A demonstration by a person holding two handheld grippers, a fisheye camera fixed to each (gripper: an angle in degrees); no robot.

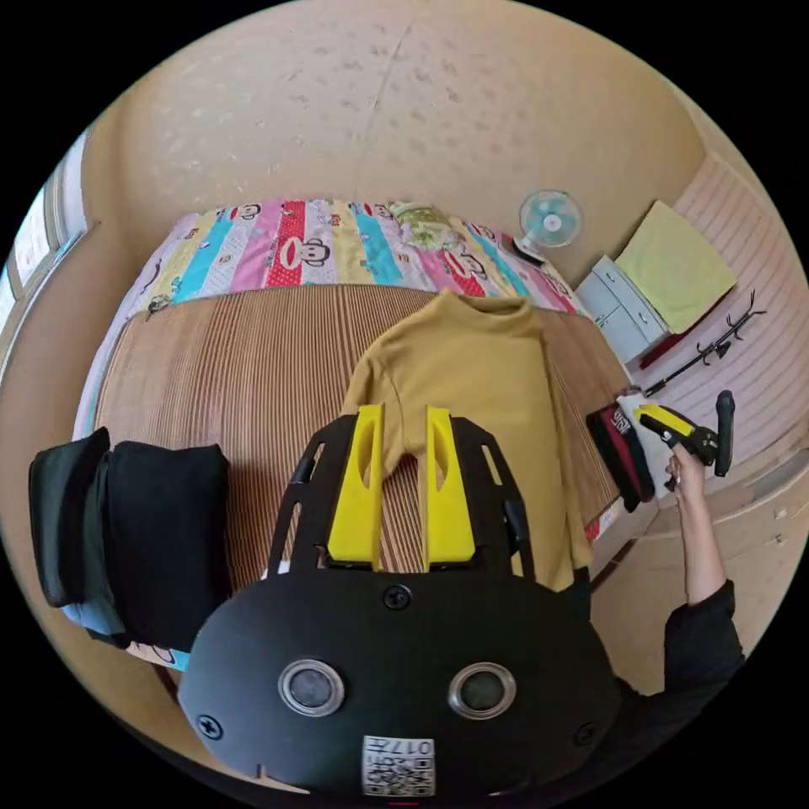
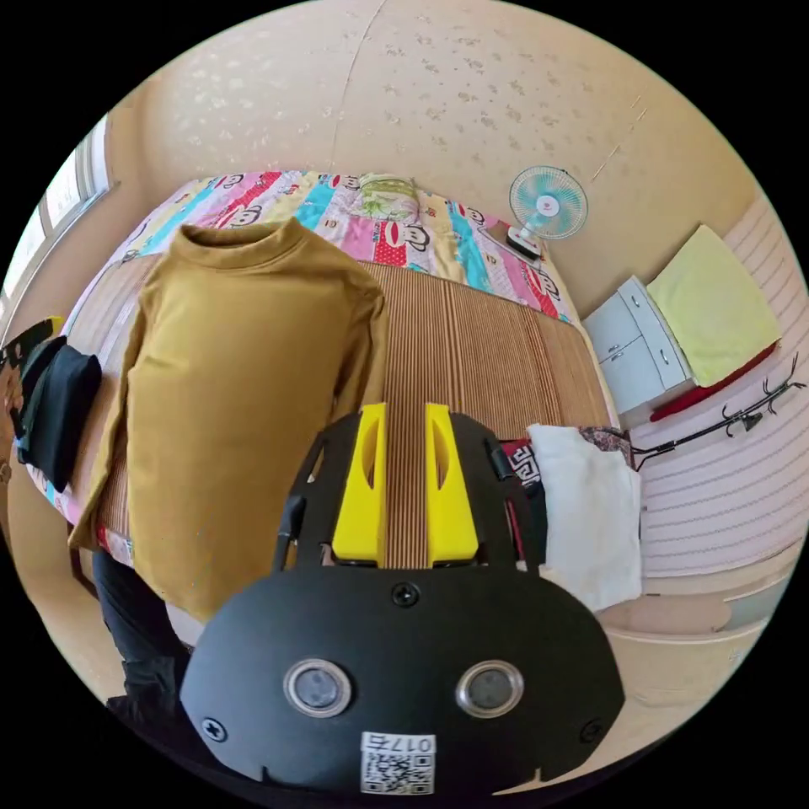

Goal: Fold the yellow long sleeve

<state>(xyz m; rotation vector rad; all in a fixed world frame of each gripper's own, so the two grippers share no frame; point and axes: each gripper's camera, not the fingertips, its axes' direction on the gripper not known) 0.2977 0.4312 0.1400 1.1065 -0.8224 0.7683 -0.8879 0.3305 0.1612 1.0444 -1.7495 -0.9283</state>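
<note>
The yellow long sleeve (image 1: pixel 472 379) lies flat on the striped mat (image 1: pixel 253 379) of a bed, collar toward the wall, hem hanging over the near edge. My left gripper (image 1: pixel 404 415) hovers above its left sleeve, jaws open, nothing clamped. A hand holds my right gripper (image 1: pixel 684 434) off the bed's right side. In the right gripper view the shirt (image 2: pixel 236 379) spreads at the left, and my right gripper (image 2: pixel 404 413) stands open over bare mat (image 2: pixel 472 354) beside the shirt's sleeve.
A pile of black folded clothes (image 1: pixel 160 522) sits at the mat's left edge. White folded cloth (image 2: pixel 590 506) and a red-and-black item (image 1: pixel 624 455) lie at the right edge. A patterned sheet (image 1: pixel 320 244), a fan (image 2: pixel 548 202) and a cabinet (image 2: pixel 640 345) stand beyond.
</note>
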